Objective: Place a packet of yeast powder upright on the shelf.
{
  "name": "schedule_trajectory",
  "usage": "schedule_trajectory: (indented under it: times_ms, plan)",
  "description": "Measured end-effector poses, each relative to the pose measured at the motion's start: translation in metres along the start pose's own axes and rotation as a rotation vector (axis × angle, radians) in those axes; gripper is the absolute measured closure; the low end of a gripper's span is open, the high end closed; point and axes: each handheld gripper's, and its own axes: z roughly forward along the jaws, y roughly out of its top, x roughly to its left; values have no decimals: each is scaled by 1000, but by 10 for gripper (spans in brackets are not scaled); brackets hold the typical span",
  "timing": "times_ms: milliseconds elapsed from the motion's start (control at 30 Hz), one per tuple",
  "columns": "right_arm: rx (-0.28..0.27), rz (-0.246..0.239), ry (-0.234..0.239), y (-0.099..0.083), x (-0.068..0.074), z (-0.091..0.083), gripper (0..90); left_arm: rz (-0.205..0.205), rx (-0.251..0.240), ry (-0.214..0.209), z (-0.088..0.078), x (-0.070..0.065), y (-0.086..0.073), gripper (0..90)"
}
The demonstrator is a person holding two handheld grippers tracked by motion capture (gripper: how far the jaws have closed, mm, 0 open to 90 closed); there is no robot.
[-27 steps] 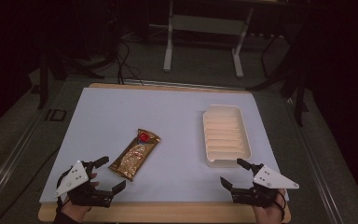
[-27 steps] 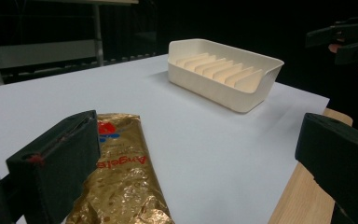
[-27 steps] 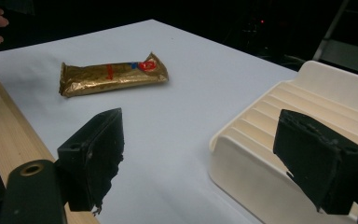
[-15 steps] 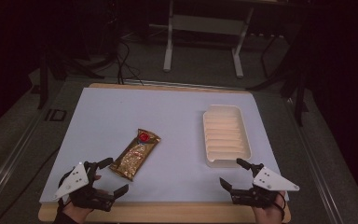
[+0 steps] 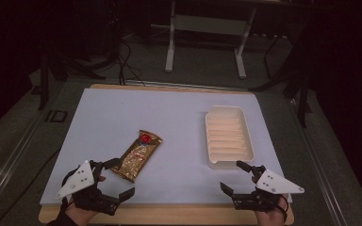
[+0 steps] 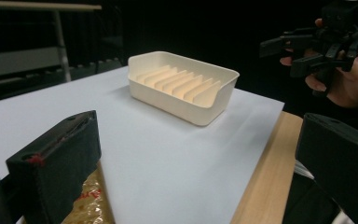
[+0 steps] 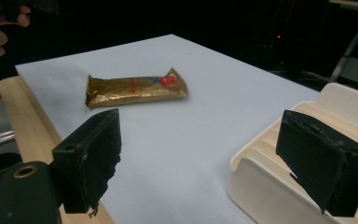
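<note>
Nothing picked up yet. Gold snack packet (image 5: 137, 156) lies flat on the white sheet (image 5: 169, 117) covering the tabletop (image 5: 179, 214), left of centre, slanted, red-marked end pointing away from the person. Cream ribbed tray (image 5: 229, 136) sits on the right half of the sheet, well apart from the packet, nothing in it. Left claw (image 5: 117, 179) sits just beside the packet's near end, jaws spread wide; in the left gripper view one jaw is right over the packet's corner (image 6: 86, 205), the other is out over the tabletop's bare wood edge, and I can't tell whether the near jaw touches the wrapper. No pinch as far as I can see. Right claw (image 5: 233, 176) is spread too, holding nothing, parked at the tray's near end; in the right gripper view one jaw overlaps the tray rim (image 7: 279, 186), while the packet (image 7: 135, 90) lies well off across the sheet. My read: the job is packet into tray, and it's at the very start, approach only. Left to do: close the left claw on the packet, lift, carry across, drop it into the tray. Right claw looks placed to steady the tray, but that's a guess.
</note>
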Motion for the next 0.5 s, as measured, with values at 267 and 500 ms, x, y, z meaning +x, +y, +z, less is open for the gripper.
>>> schedule_trajectory:
  times_ms: [267,500]
  plan:
    - [-2,-25,28,5,7,1,106,-35,60,-8,13,19,14,7]
    - [11,-34,22,5,10,4,106,-30,79,25,28,39,23,7]
